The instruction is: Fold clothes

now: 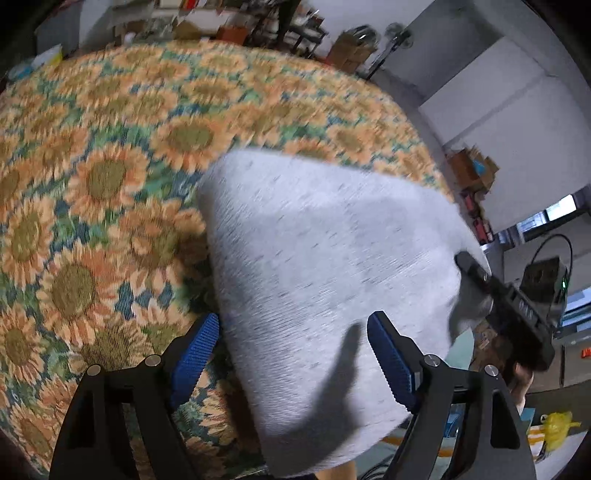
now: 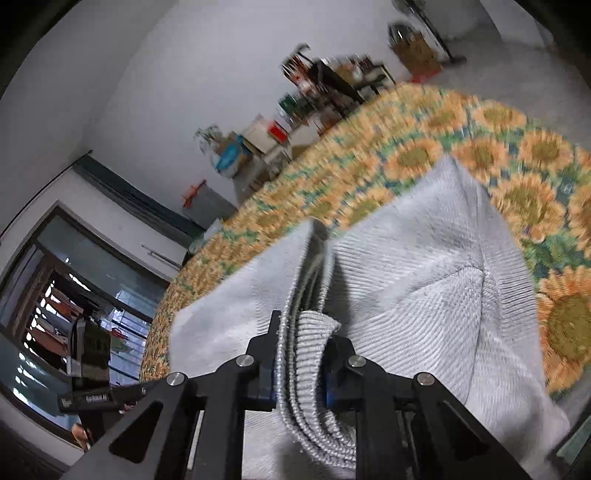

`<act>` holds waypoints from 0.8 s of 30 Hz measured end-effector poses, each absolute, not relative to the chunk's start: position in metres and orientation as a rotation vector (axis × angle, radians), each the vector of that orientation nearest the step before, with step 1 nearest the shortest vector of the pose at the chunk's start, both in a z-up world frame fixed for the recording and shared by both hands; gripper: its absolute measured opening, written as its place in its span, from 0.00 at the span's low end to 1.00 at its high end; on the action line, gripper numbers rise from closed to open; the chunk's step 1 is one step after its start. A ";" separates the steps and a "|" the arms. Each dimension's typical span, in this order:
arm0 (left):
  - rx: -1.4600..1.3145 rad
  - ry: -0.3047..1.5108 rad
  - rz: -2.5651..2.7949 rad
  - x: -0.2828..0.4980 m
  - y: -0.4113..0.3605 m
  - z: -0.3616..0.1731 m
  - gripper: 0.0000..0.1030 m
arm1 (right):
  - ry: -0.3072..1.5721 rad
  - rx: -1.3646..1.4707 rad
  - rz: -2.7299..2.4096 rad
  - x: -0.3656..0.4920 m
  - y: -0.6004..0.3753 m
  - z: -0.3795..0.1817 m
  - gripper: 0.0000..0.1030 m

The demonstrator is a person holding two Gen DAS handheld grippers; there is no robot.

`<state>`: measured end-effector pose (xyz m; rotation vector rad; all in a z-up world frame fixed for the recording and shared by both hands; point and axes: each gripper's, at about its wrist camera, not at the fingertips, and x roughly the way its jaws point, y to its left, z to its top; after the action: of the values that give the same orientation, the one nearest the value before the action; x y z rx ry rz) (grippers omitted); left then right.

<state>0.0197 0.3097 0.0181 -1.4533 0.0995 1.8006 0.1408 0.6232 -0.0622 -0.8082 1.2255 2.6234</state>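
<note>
You are working over a wide surface covered by a sunflower-print cloth (image 1: 110, 155), orange blooms with olive centres on a green and blue ground, and it fills most of both views. The grey knitted garment (image 1: 325, 266) lies on that cloth near its close edge, folded into a thick pad, its near end hanging over the edge in the left wrist view. Your left gripper (image 1: 291, 354) hovers over the garment's near end with its blue-padded jaws spread wide, one pad off the fabric's left side and the other above it, gripping nothing. Your right gripper (image 2: 301, 369) has its jaws pinched on a bunched ribbed edge of the garment (image 2: 424, 295), several layers of knit squeezed between the pads; from the left wrist view you see it at the garment's right side (image 1: 506, 295). Beyond the far edge of the cloth stand cluttered shelves (image 2: 325, 92) and cardboard boxes (image 1: 351, 48) against a white wall (image 2: 166, 74), and a standing fan (image 1: 395, 33) beside them. A dark-framed window (image 2: 55, 302) shows to the left in the right wrist view. Both views are blurred.
</note>
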 end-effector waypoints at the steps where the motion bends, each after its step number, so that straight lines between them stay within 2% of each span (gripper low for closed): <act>1: -1.432 0.106 1.804 0.022 0.310 0.023 0.80 | 1.248 -0.781 2.640 0.146 0.617 -0.056 0.17; 3: -1.397 0.121 1.820 0.024 0.310 0.031 0.80 | 1.256 -0.701 2.678 0.158 0.607 -0.041 0.16; 5: -1.373 0.140 1.843 0.026 0.311 0.036 0.80 | 1.159 -0.669 2.651 0.173 0.603 -0.030 0.15; 8: -1.360 0.185 1.876 0.027 0.313 0.039 0.80 | 1.131 -0.732 2.479 0.180 0.620 -0.053 0.11; 10: -1.405 0.231 1.903 0.025 0.316 0.029 0.80 | 0.993 -0.863 2.313 0.173 0.630 -0.074 0.12; 11: -1.439 0.251 1.921 0.022 0.317 0.023 0.80 | 0.922 -0.926 2.229 0.170 0.633 -0.082 0.10; 13: -1.465 0.256 1.919 0.021 0.315 0.016 0.80 | 0.902 -0.906 2.236 0.169 0.628 -0.075 0.22; 14: -1.463 0.248 1.907 0.022 0.313 0.015 0.80 | 0.874 -0.868 2.255 0.168 0.624 -0.064 0.33; 16: -1.417 0.230 1.900 0.026 0.310 0.024 0.57 | 0.794 -0.810 2.305 0.163 0.616 -0.043 0.37; 19: -1.293 0.233 1.917 0.039 0.311 0.040 0.36 | 0.666 -0.792 2.413 0.149 0.599 -0.012 0.39; 20: -1.262 0.259 1.886 0.045 0.318 0.042 0.32 | 0.633 -0.808 2.450 0.139 0.594 -0.009 0.39; 22: -1.224 0.308 1.803 0.059 0.332 0.042 0.21 | 0.574 -0.854 2.479 0.115 0.592 -0.008 0.49; 24: -1.208 0.352 1.704 0.075 0.345 0.036 0.21 | 0.562 -0.939 2.460 0.089 0.602 -0.016 0.53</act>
<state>0.0748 0.3453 0.0355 -1.2083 0.3524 1.7039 0.0891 0.6017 -0.0161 -0.9389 0.5616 2.4598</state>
